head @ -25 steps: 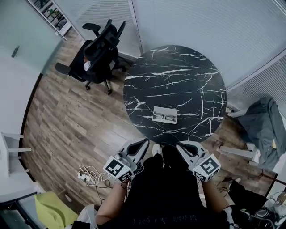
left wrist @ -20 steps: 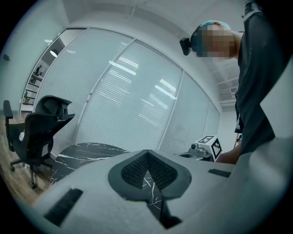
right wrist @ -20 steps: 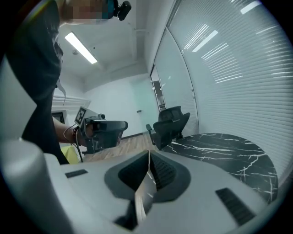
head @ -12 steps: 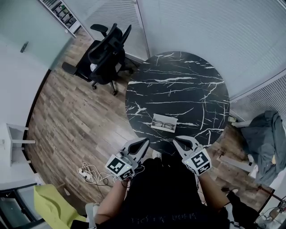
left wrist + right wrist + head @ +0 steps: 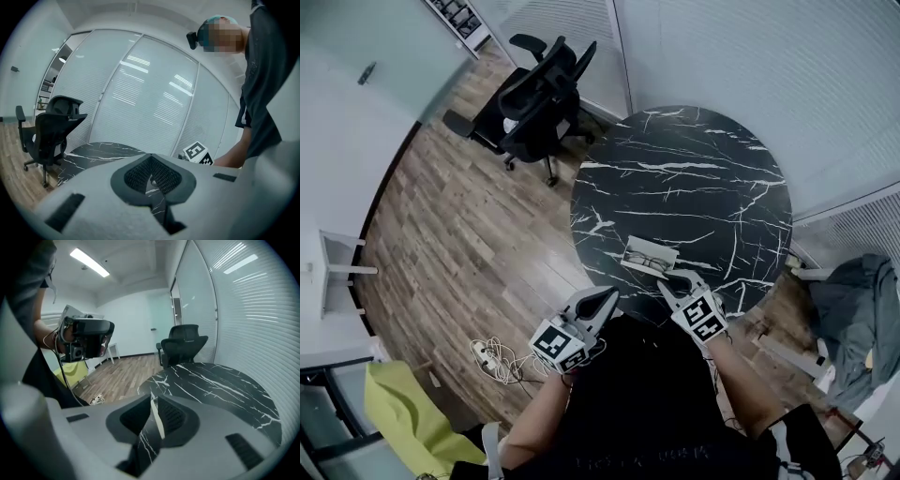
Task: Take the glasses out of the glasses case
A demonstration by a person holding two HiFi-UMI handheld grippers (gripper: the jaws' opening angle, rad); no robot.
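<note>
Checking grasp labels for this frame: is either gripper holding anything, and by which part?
Nothing is held. The left gripper and right gripper are both closed and empty. The glasses case lies open on the table, just ahead of the right gripper.

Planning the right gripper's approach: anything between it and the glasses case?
Nothing visible. The right gripper hangs just short of the open glasses case at the near edge of the table, only bare marble between. The glasses lie uncovered inside. The gripper's jaws are together.
</note>
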